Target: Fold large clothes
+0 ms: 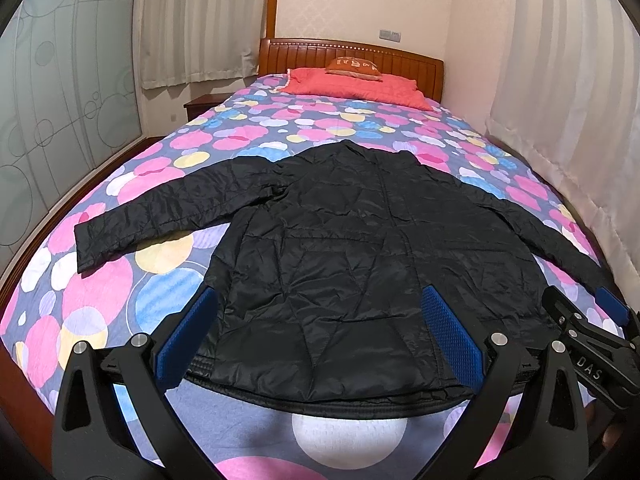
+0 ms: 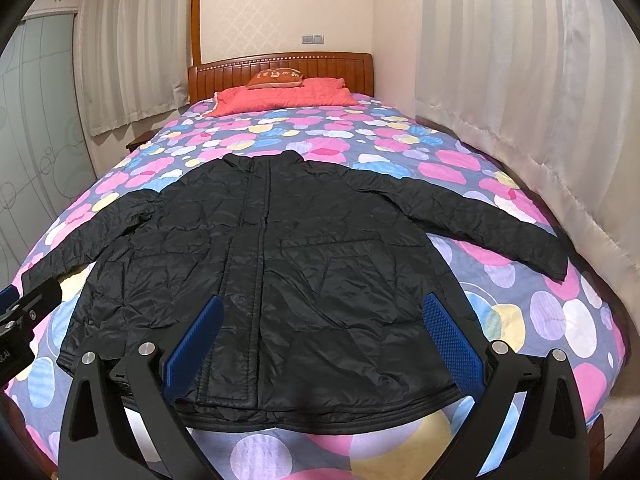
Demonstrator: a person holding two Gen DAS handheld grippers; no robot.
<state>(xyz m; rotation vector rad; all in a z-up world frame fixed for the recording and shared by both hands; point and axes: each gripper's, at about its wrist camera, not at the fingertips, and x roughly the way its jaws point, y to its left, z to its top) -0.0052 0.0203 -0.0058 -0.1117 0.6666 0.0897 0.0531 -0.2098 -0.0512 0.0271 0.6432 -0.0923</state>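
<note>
A black quilted jacket (image 1: 340, 248) lies flat, front up, on the bed, collar towards the headboard and both sleeves spread out; it also shows in the right wrist view (image 2: 304, 264). My left gripper (image 1: 320, 332) is open and empty, hovering over the jacket's hem on the left half. My right gripper (image 2: 324, 340) is open and empty over the hem's right half. The right gripper's body also shows at the right edge of the left wrist view (image 1: 592, 332). The left sleeve (image 1: 160, 216) and right sleeve (image 2: 480, 216) lie out to the sides.
The bed has a bedspread (image 1: 240, 136) with pink, blue and yellow dots. A red pillow (image 1: 356, 88) and small cushion (image 1: 354, 67) lie at the wooden headboard (image 2: 280, 70). Curtains (image 2: 520, 100) hang close on the right; a glass wardrobe (image 1: 60, 100) stands left.
</note>
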